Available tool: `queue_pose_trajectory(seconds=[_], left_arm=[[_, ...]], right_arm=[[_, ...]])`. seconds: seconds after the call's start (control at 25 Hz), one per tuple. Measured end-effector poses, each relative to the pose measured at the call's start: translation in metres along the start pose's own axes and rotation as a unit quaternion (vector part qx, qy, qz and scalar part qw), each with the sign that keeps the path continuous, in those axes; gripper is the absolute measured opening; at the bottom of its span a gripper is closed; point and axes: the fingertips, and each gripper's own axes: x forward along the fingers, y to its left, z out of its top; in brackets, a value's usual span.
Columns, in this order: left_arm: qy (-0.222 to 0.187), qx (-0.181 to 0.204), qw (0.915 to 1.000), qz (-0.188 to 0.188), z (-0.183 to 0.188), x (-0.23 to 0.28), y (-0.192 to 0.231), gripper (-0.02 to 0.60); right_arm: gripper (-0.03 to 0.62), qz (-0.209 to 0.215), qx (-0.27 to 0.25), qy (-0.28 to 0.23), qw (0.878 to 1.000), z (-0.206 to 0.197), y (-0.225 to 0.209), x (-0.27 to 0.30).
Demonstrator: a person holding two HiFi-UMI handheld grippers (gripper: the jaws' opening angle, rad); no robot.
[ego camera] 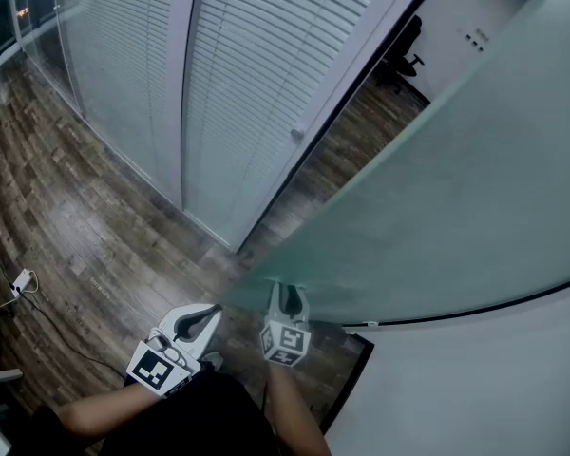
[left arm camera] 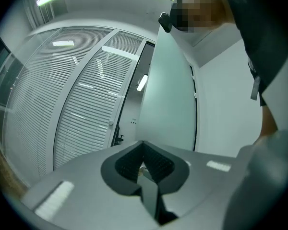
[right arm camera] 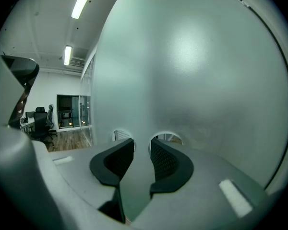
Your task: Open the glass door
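2 grey-white handheld grippers, each carrying a cube of black-and-white square markers, are seen nearest, at the bottom of the head view. The left gripper is held free just beside the door's edge, its dark ribbed pads pressed together with nothing between them. It is judged to be parked out of the way, since the pull needs only 1 tool. The right gripper is set over the free edge of the tall frosted green-tinted glass door. In the right gripper view the pane runs up between the 2 pads, which are clamped on either side of it. The edge is judged to be gripped so that the door can be swung round by it.

The door is found standing across the right half of the head view, with a gap beside it through which the room behind shows, so the opening is judged to be under way.

Beyond, a dark wood-plank floor is seen, then white slatted blinds behind a glazed partition, and farthest a black office chair. No brand, label or readable writing is made out; only the marker patterns are shown.
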Motion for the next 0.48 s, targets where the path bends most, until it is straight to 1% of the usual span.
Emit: queue_pose_trajectory(seconds=[0.08, 0.2, 0.32, 0.48], left_arm=[[0.003, -0.001, 0.9999, -0.016, 0.005, 0.002, -0.004, 0.0], [0.011, 0.006, 0.9988, -0.048, 0.01, 0.005, -0.01, 0.0], [0.016, 0.017, 0.9965, -0.08, 0.0, -0.005, -0.012, 0.0], [0.033, 0.022, 0.9933, -0.108, -0.006, -0.014, -0.009, 0.0]], right_arm=[[0.114, 0.002, 0.003, -0.002, 1.0, 0.001, 0.001, -0.01], [0.114, -0.01, 0.003, 0.0, 1.0, 0.001, 0.001, -0.022], [0.114, -0.028, 0.0, 0.004, 1.0, -0.016, 0.007, -0.032], [0.114, -0.043, 0.004, 0.0, 0.999, -0.02, 0.01, -0.045]])
